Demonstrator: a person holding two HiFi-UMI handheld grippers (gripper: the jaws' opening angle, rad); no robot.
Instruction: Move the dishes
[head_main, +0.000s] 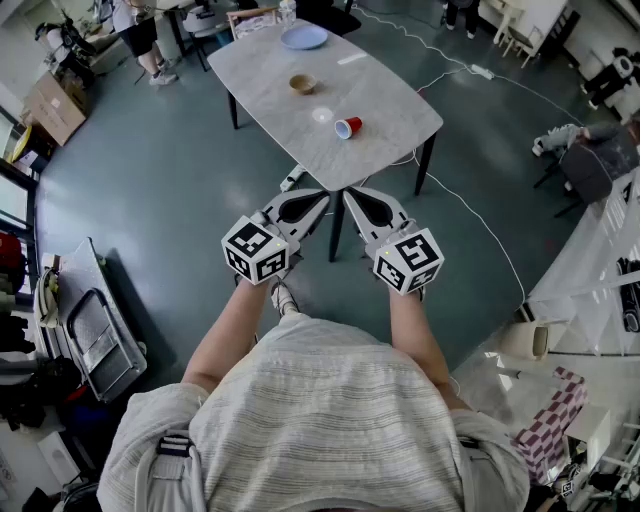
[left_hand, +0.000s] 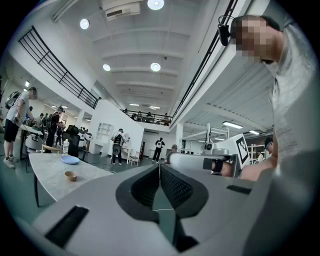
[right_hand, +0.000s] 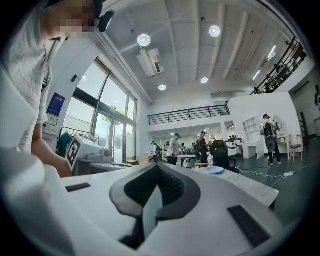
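Both tongs are off the desk (head_main: 385, 95), held side by side in front of the person's chest, tips pointing at its near edge.

Left tongs (head_main: 318, 197): jaws closed tip to tip, nothing between them. The left gripper view confirms it, with the pads meeting at the front and only floor visible through the slit behind.

Right tongs (head_main: 351, 194): same, jaws pressed together and empty. The tips of the two tongs sit just beside each other, not touching.

Dishes are all on the desk, well apart from both tongs:
- blue plate (head_main: 304, 37) at the far end, flat
- brown bowl (head_main: 302, 84) mid-desk, upright, nearer than the plate
- red cup (head_main: 348, 127) closest to the near edge, lying on its side, mouth facing left
- small pale round thing (head_main: 322, 115) just beside the cup, up-left of it; can't tell what it is

A white cable (head_main: 470, 210) runs across the floor right of the desk. Folding chair (head_main: 100, 345) lies at lower left. Other people stand past the far end of the desk.
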